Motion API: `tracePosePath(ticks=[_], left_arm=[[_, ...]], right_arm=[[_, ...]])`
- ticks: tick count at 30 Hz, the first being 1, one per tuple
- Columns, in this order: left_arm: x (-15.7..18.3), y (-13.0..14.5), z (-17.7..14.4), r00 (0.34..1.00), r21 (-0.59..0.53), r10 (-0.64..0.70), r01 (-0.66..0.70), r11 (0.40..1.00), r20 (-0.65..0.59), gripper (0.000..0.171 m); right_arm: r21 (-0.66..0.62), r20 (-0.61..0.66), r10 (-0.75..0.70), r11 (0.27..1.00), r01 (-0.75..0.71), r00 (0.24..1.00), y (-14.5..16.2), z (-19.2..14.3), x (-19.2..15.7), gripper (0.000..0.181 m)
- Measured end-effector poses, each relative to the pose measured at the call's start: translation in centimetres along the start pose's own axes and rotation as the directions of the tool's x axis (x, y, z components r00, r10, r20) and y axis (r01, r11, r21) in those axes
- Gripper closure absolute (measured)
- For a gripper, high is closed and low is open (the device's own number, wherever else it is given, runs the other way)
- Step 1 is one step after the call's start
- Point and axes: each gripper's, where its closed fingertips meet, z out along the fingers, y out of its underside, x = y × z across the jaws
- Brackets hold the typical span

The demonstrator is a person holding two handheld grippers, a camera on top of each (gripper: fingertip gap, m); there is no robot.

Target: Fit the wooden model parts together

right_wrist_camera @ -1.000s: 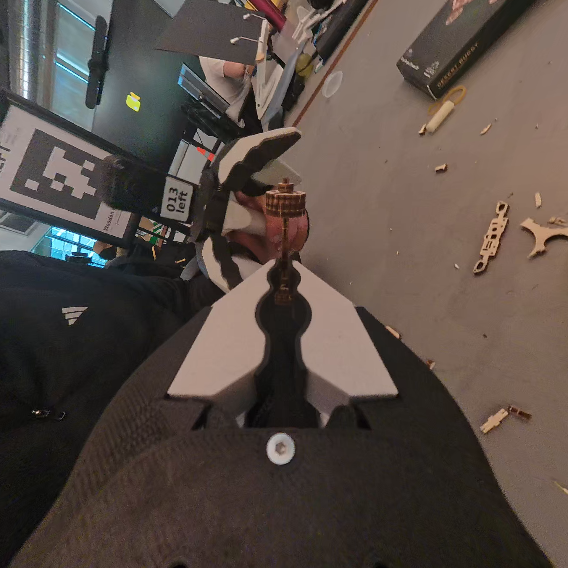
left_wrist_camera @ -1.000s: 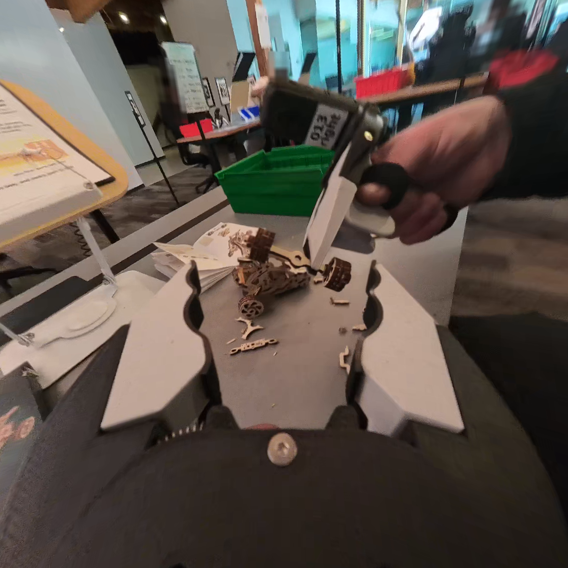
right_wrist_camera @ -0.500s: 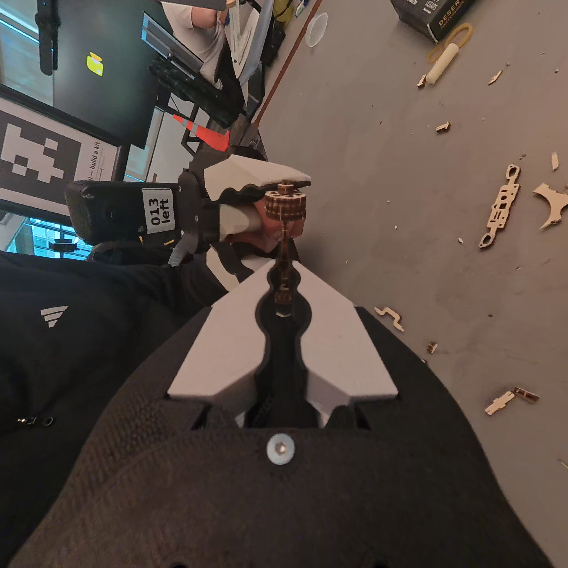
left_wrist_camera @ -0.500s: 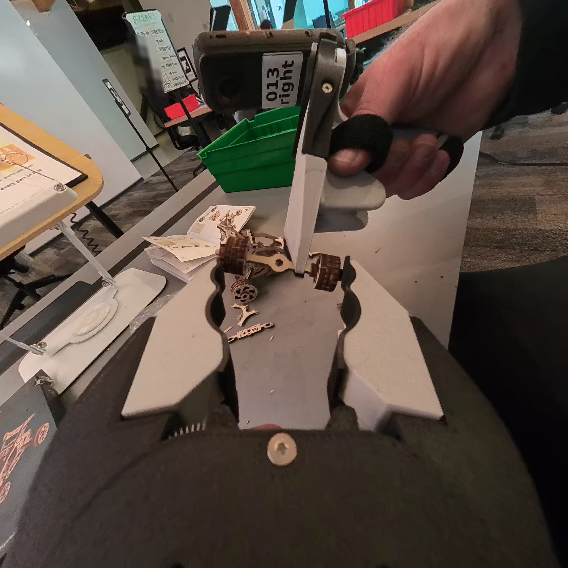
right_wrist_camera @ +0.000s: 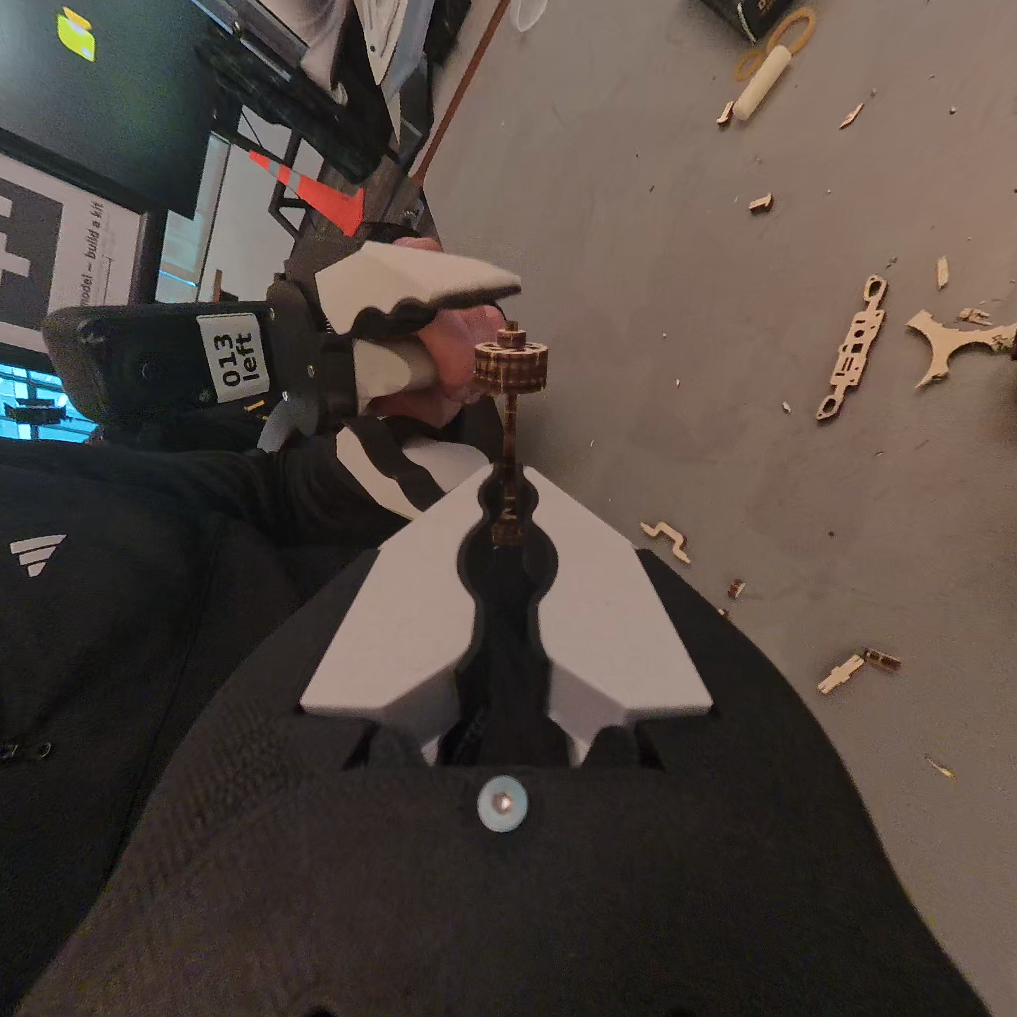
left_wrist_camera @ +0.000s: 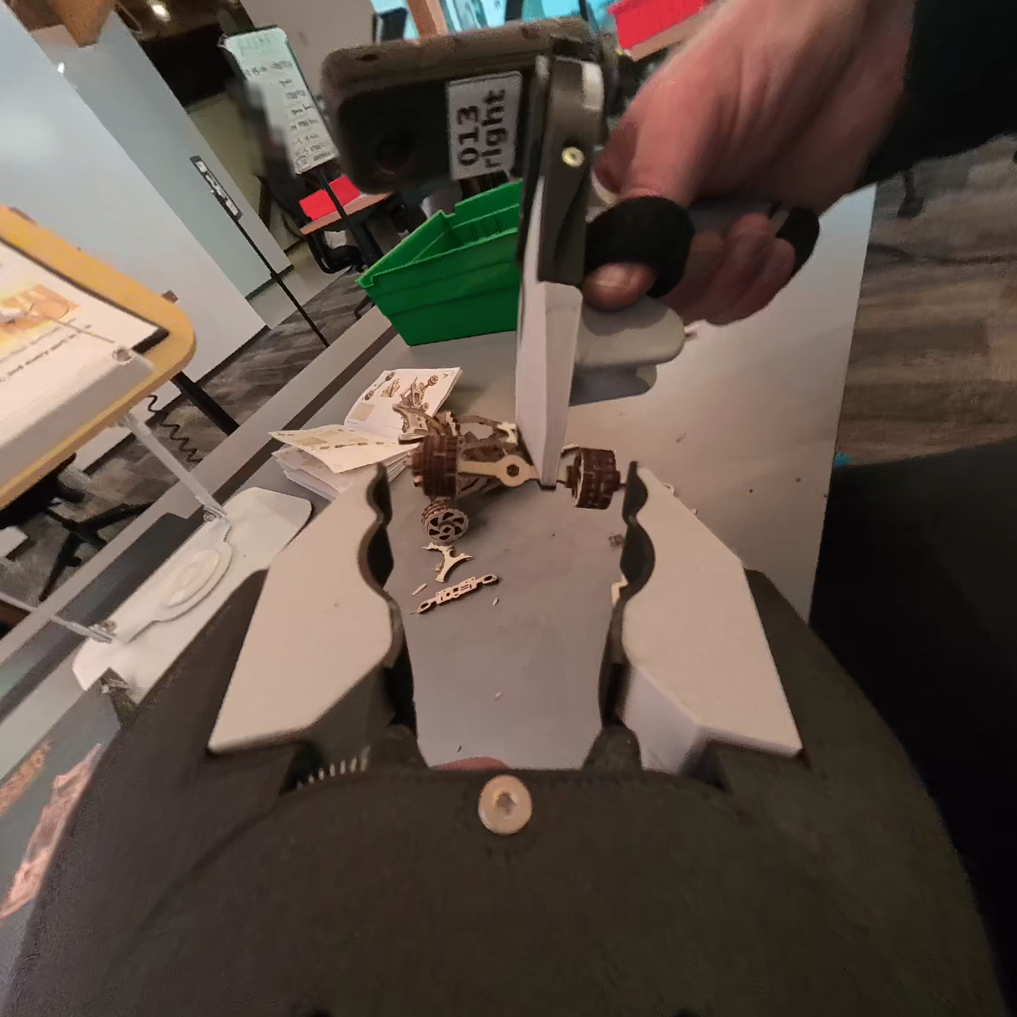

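Plywood, laser-cut and thin: the wheel-and-axle piece [right_wrist_camera: 510, 385] looks light and brittle, best held by its flat axle strip, not the wheel. The right gripper [right_wrist_camera: 509, 498] is clamped on that strip, beside the wooden model [left_wrist_camera: 473, 468] at mid-table. The left gripper [left_wrist_camera: 503, 514], jaws wide apart and empty, hovers nearer. Where the axle meets the model is hidden behind the right fingers [left_wrist_camera: 542, 396].

Your grey bench [left_wrist_camera: 732, 451] carries a green bin [left_wrist_camera: 451, 286], paper leaflets [left_wrist_camera: 352, 446] — and scattered wooden offcuts [right_wrist_camera: 850, 352].
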Motion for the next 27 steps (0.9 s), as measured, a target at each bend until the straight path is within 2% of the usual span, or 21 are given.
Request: tracePosePath(ticks=[1, 8, 12, 14, 21, 27], left_arm=[[0.3, 0.2, 0.1, 0.999, -0.023, 0.033, -0.033, 0.999, -0.007, 0.096], [1.3, 1.3, 0.8, 0.991, -0.105, 0.133, -0.133, 0.985, -0.009, 0.097], [1.0, 1.3, 0.9, 0.996, -0.100, 0.088, -0.087, 0.991, 0.008, 0.098], [0.7, 1.1, 0.9, 0.991, -0.103, 0.128, -0.123, 0.987, 0.041, 0.093], [1.5, 1.6, 1.2, 0.991, -0.116, 0.133, -0.133, 0.984, 0.000, 0.102], [2.2, 2.2, 1.7, 0.992, -0.140, 0.121, -0.127, 0.982, -0.045, 0.104]], right_arm=[[-0.014, -0.003, -0.003, 1.000, 0.002, 1.000, 0.2, 0.0, 0.0, 0.181], [-0.109, -0.100, -0.036, 0.994, 0.025, 0.994, 1.3, 0.2, 1.2, 0.181], [-0.119, -0.104, -0.026, 0.993, 0.013, 0.994, 1.1, 0.0, 1.4, 0.180], [-0.146, -0.134, -0.036, 0.989, 0.016, 0.990, 1.1, -0.2, 1.9, 0.180], [-0.187, -0.150, -0.045, 0.982, 0.016, 0.988, 1.6, -0.1, 2.3, 0.180], [-0.224, -0.180, -0.062, 0.974, 0.021, 0.982, 2.4, -0.1, 2.9, 0.181]])
